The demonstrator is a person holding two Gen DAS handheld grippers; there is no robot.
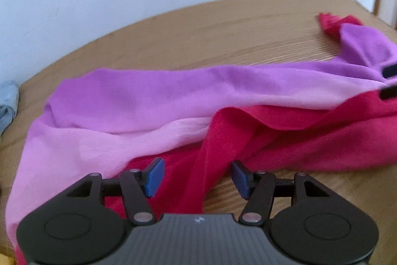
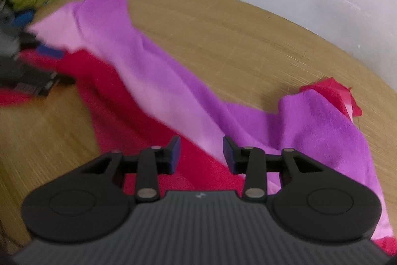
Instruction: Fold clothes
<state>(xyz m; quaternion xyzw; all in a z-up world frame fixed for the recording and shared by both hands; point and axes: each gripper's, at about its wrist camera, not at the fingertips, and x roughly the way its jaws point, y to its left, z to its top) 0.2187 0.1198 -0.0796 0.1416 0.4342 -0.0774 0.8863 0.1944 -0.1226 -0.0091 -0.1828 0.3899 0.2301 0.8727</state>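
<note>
Pink-to-purple garment with red garment beneath, rumpled across the frame's centre on the wooden table. Both look light, limp and non-slip; take them at a hem corner. Left gripper and right gripper: jaws parted, holding nothing.
</note>
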